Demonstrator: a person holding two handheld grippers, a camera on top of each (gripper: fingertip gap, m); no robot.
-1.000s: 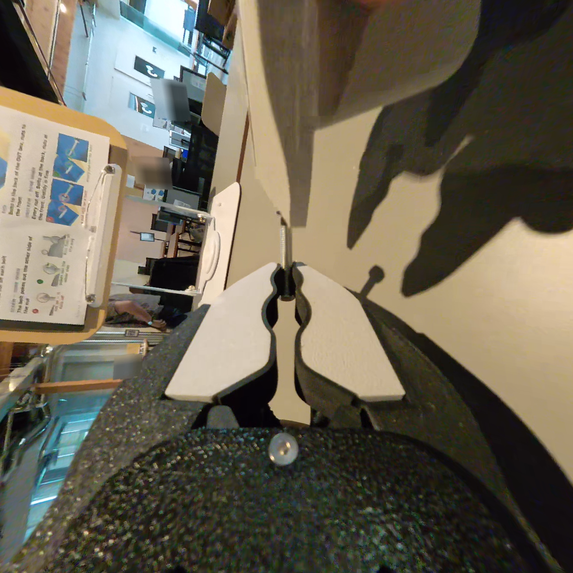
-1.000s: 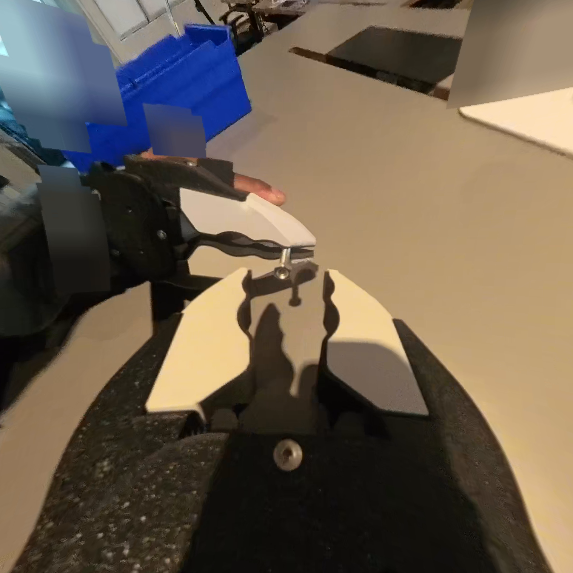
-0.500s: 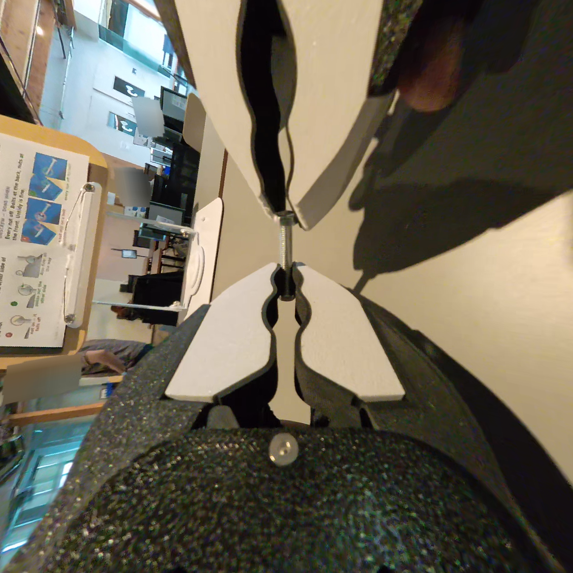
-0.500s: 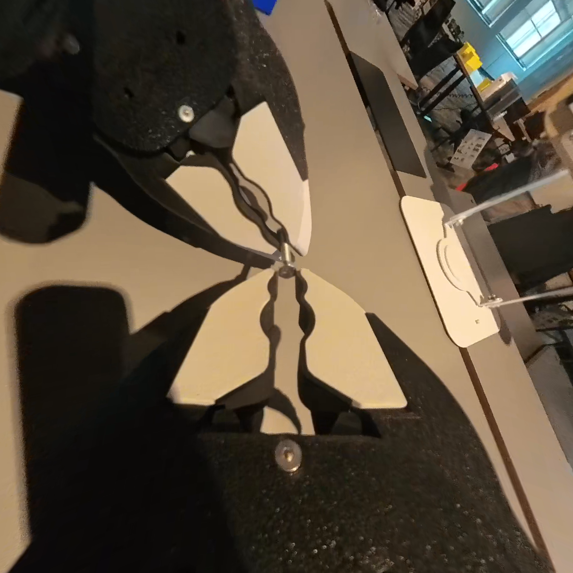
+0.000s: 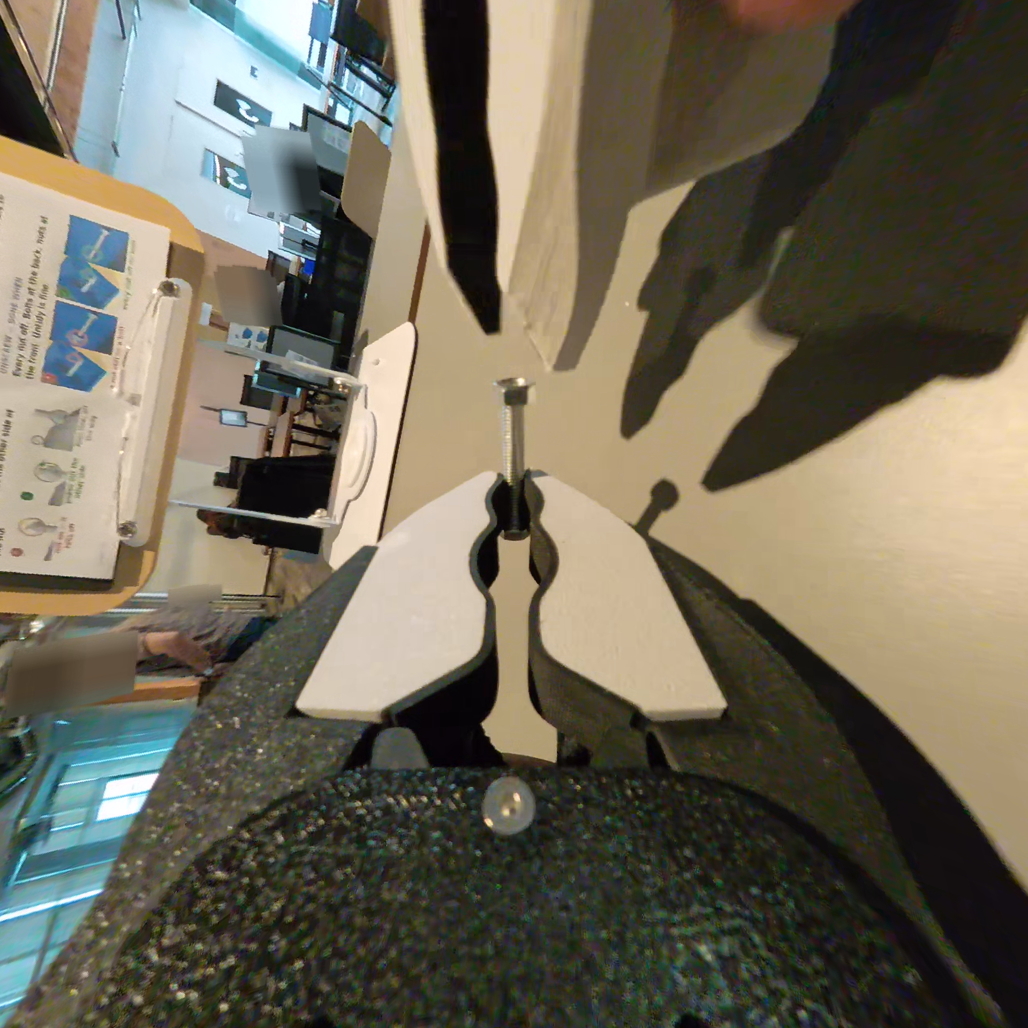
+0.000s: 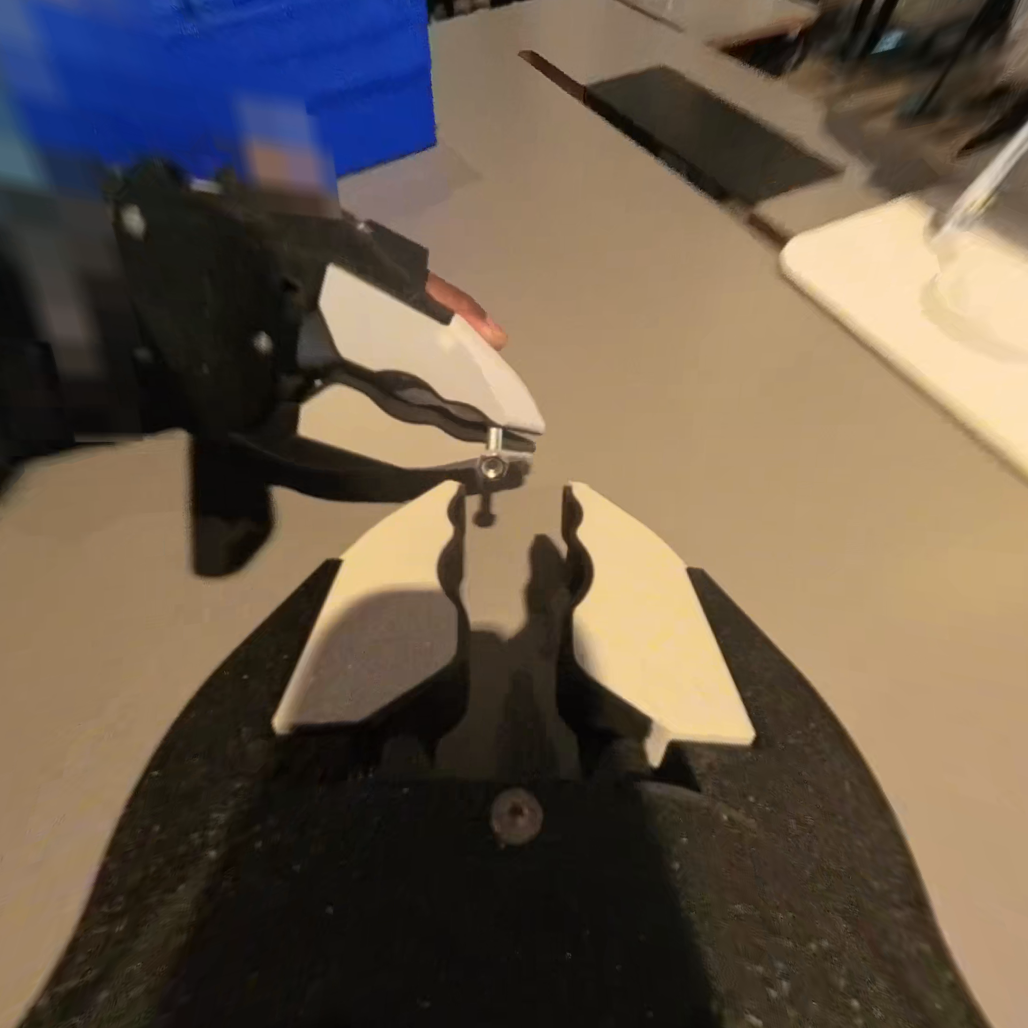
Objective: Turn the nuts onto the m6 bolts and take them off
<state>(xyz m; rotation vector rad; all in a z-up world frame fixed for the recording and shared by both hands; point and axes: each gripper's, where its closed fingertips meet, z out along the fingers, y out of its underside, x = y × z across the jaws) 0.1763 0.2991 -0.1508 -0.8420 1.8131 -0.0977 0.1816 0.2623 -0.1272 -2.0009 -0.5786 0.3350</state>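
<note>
My left gripper (image 5: pixel 514 479) is shut on a silver M6 bolt (image 5: pixel 512 445). It pinches the threaded end, so the shaft points forward. A small nut (image 5: pixel 514 398) seems to sit just under the flat head. My right gripper (image 6: pixel 513 492) is open and empty, a short way back from the bolt (image 6: pixel 492 457). In the left wrist view its white fingers (image 5: pixel 548 233) hang above the bolt head, apart from it. The left gripper (image 6: pixel 509 439) also shows in the right wrist view, held by a hand above the beige table (image 6: pixel 695 445).
A blue bin (image 6: pixel 222 83) stands behind the left gripper. A white stand base (image 6: pixel 890 311) sits to the right, also seen in the left wrist view (image 5: pixel 384 434). A dark rectangle (image 6: pixel 706 133) lies farther back. An instruction sheet on a wooden board (image 5: pixel 67 389) stands beyond the table. Left tips to right tips: about 5 cm.
Half a second ago my right gripper was closed on the bolt's head end. It has let go, opened and drawn back. My left gripper has kept hold of the bolt.
</note>
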